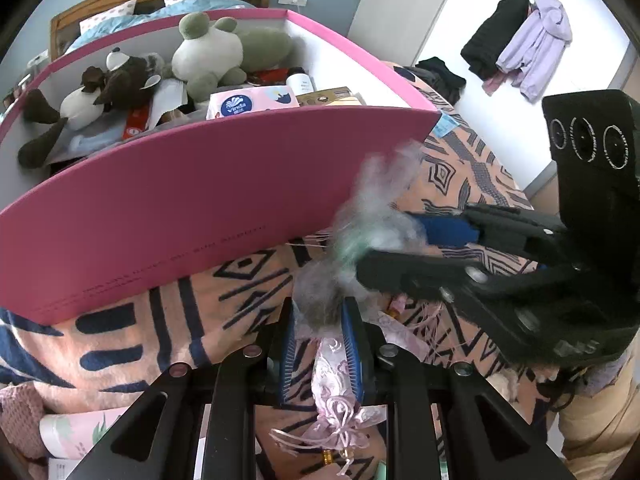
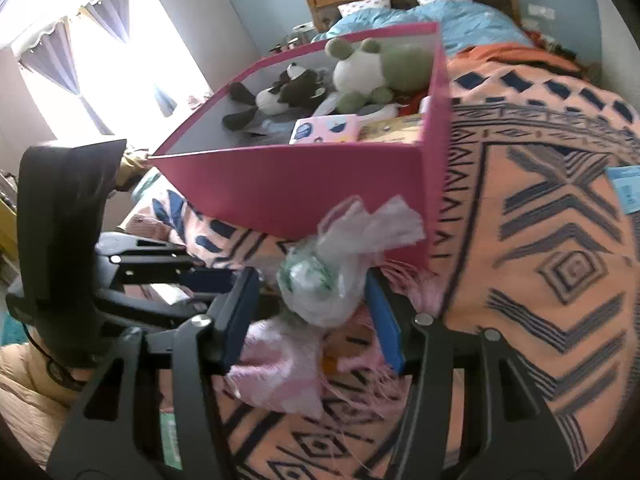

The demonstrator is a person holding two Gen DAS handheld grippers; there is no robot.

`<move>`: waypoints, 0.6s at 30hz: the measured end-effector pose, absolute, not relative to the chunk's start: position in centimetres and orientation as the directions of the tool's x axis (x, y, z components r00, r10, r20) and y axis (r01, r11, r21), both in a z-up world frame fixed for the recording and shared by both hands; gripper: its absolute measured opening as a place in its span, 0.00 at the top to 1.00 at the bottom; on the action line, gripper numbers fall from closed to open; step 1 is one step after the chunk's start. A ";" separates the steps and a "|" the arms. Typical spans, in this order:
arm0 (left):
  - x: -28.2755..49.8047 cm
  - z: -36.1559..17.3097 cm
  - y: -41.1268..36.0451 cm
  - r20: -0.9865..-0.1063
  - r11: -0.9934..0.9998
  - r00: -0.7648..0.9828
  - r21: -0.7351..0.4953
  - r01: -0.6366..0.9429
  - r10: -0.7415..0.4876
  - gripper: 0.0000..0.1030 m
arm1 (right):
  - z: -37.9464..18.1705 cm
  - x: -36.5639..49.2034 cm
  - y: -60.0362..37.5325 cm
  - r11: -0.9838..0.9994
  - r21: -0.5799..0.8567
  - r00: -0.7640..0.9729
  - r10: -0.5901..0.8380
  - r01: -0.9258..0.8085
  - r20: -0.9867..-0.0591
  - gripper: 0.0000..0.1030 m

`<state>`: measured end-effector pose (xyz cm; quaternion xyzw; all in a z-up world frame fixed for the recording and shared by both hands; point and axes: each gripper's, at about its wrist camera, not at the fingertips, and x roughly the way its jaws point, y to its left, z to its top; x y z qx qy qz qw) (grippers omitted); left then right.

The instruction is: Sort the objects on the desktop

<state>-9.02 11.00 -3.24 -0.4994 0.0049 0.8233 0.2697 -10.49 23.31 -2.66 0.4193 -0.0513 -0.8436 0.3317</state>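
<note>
The knotted plastic bag (image 2: 328, 280) sits between the right gripper (image 2: 316, 312) fingers, which stand released, not pressing it. The left gripper (image 1: 320, 344) is clenched on the pink tasselled pouch (image 1: 332, 364). Both lie on the bed, just before the half-filled pink box (image 2: 304, 184); neither is yet inside.

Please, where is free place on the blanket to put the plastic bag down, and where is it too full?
Free: the patterned blanket right of the pink box, up to the blue card. Crowded: in front of the box, where the plastic bag, pink tasselled pouch and both grippers meet. The box is packed with plush toys.
</note>
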 end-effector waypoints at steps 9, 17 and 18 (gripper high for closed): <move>-8.5 -2.2 10.3 -0.792 -0.824 -0.347 -0.319 -0.467 0.503 0.72 | -1.7 -9.7 24.8 -0.757 0.426 -0.467 -0.645 0.495 -0.605 0.76; -7.7 -0.9 10.2 -0.762 -0.802 -0.359 -0.333 -0.495 0.538 0.61 | 0.1 -8.5 25.7 -0.731 0.472 -0.500 -0.681 0.493 -0.535 0.76; -7.7 -0.7 10.1 -0.758 -0.802 -0.365 -0.333 -0.496 0.541 0.64 | 0.3 -8.4 25.7 -0.727 0.474 -0.500 -0.686 0.496 -0.529 0.76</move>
